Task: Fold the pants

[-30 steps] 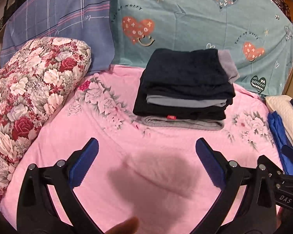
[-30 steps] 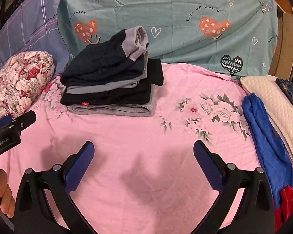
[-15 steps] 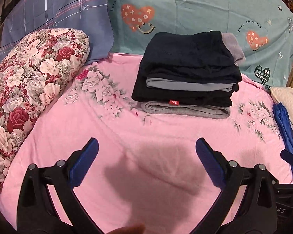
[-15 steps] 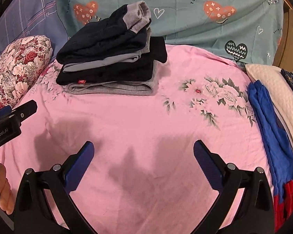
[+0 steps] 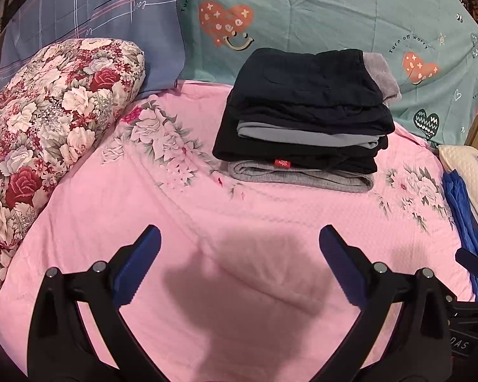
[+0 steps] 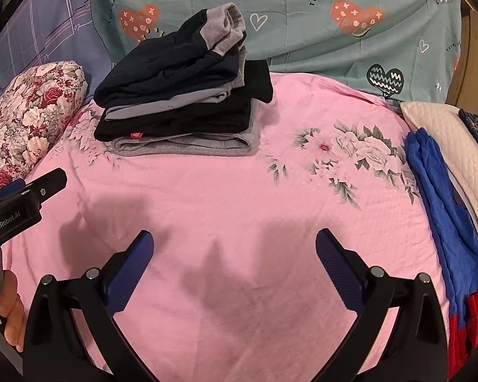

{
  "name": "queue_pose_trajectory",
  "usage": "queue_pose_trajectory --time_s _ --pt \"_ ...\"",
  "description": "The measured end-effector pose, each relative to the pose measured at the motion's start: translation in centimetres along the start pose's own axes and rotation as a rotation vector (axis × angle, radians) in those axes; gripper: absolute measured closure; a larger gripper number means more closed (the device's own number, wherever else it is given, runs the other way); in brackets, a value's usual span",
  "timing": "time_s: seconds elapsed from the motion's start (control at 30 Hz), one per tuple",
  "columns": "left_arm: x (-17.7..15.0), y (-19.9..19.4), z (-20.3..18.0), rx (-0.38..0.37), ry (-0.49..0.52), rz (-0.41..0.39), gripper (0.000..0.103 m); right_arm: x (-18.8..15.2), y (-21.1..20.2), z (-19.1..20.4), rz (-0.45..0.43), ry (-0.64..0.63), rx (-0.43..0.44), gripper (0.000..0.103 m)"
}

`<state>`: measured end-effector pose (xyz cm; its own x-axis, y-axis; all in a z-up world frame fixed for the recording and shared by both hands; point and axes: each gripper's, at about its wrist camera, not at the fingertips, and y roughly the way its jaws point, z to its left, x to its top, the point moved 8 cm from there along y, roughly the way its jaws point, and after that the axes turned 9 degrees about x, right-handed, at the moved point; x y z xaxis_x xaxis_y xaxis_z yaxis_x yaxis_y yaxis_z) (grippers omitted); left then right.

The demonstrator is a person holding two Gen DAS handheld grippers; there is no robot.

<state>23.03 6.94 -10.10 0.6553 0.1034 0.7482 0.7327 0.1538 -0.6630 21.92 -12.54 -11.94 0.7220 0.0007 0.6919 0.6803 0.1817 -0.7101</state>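
A stack of folded pants (image 5: pixel 306 117) (image 6: pixel 181 95), black, navy and grey, lies at the back of the pink floral bedsheet (image 5: pixel 181 222) (image 6: pixel 239 203). My left gripper (image 5: pixel 239 242) hovers open over bare sheet in front of the stack, nothing between its blue pads. My right gripper (image 6: pixel 234 242) is open too, over the sheet to the right of the stack. The left gripper's body (image 6: pixel 19 207) shows at the left edge of the right wrist view, with a hand (image 6: pixel 11 312) on it. A blue and red garment (image 6: pixel 446 229) (image 5: pixel 465 216) lies along the right side.
A floral pillow (image 5: pixel 47 133) (image 6: pixel 28 117) lies on the left. Teal heart-print fabric (image 5: pixel 318 16) and blue plaid fabric (image 5: pixel 89 16) rise behind the bed. A cream quilted cushion (image 6: pixel 455 146) sits at the right edge beside the blue garment.
Both grippers have drawn back and tilted slightly, so the stack sits a little farther off in view. Both stay open and hold nothing.
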Motion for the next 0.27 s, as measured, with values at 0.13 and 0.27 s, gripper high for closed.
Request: queue_pose_trajectory --time_s 0.13,0.27 --pt "-0.04 0.02 -0.11 -0.009 -0.001 0.004 0.002 -0.01 -0.10 0.06 -0.002 0.005 0.001 0.001" --pt "-0.08 0.01 -0.10 -0.009 -0.004 0.008 0.002 -0.02 -0.09 0.05 -0.001 0.005 0.000 0.001"
